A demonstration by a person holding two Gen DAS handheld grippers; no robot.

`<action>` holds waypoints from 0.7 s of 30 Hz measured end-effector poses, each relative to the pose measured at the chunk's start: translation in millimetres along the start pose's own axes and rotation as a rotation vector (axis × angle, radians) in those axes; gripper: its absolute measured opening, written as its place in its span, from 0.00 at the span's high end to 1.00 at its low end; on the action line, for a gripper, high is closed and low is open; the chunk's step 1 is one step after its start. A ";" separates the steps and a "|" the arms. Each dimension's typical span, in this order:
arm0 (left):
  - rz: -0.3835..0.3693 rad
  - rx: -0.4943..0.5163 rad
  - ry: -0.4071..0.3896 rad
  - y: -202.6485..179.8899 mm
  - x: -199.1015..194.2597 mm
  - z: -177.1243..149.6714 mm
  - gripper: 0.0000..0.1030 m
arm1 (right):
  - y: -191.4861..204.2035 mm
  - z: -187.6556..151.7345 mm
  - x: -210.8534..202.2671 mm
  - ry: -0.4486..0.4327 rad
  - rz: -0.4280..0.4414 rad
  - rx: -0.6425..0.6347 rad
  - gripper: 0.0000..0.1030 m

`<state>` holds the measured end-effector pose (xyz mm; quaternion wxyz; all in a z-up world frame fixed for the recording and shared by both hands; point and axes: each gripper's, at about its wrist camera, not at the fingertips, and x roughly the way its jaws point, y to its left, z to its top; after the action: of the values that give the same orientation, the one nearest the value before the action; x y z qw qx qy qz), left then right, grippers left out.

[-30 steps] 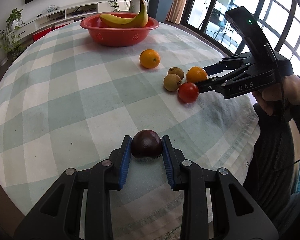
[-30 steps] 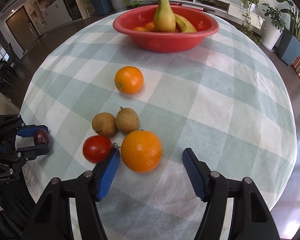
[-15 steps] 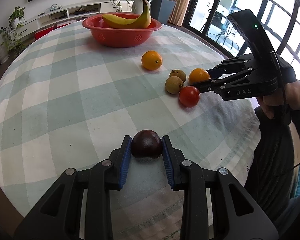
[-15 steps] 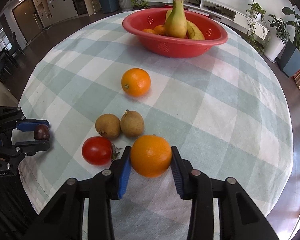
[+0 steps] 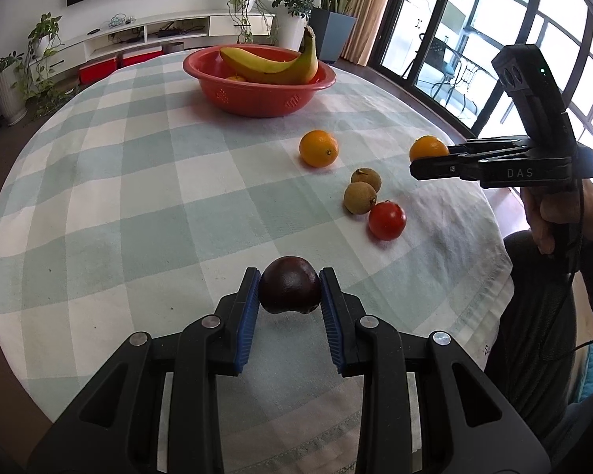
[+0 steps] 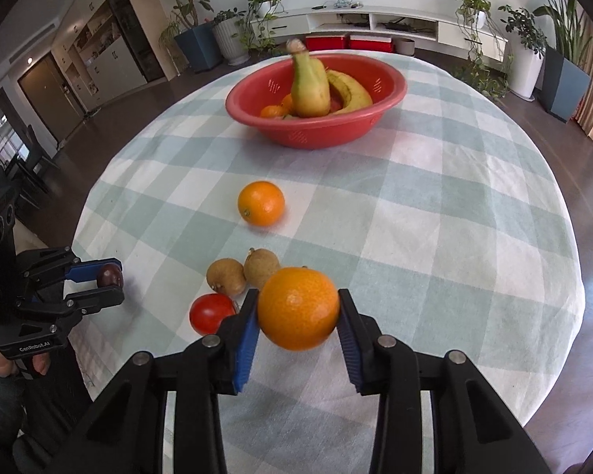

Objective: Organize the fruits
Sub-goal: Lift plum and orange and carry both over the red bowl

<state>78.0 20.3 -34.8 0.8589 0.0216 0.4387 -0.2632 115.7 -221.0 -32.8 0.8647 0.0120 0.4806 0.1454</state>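
My left gripper point(image 5: 289, 296) is shut on a dark purple plum point(image 5: 290, 291) and holds it above the near table edge; it also shows in the right wrist view point(image 6: 108, 278). My right gripper point(image 6: 298, 312) is shut on an orange point(image 6: 298, 308) lifted off the cloth; that orange also shows in the left wrist view point(image 5: 427, 148). A red bowl point(image 5: 257, 96) at the far side holds bananas point(image 5: 272, 65) and small oranges. A second orange point(image 5: 318, 148), two brown kiwis point(image 5: 360, 196) and a red tomato point(image 5: 387, 220) lie on the cloth.
The round table carries a green and white checked cloth point(image 5: 118, 181). Its near edge runs just under both grippers. The person's hand point(image 5: 553, 213) and body stand at the right. Plants and a low white shelf stand behind the table.
My right gripper closed on the orange and lifted it off the cloth, up and away from the tomato and kiwis. My left gripper kept the plum and rose slightly.
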 end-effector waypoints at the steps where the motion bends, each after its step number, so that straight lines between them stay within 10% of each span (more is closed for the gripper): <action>1: 0.000 -0.004 -0.007 2.6 -1.9 3.7 0.72 | -3.5 2.8 -4.4 -0.012 -0.002 0.010 0.61; 21: 0.065 0.048 -0.096 42.9 16.7 171.2 0.72 | -36.9 125.4 -11.1 -0.133 -0.002 0.032 0.61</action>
<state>233.3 4.1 49.2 0.8863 0.0436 0.3896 -0.2464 223.8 -244.3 37.9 0.8947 0.0351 0.4242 0.1356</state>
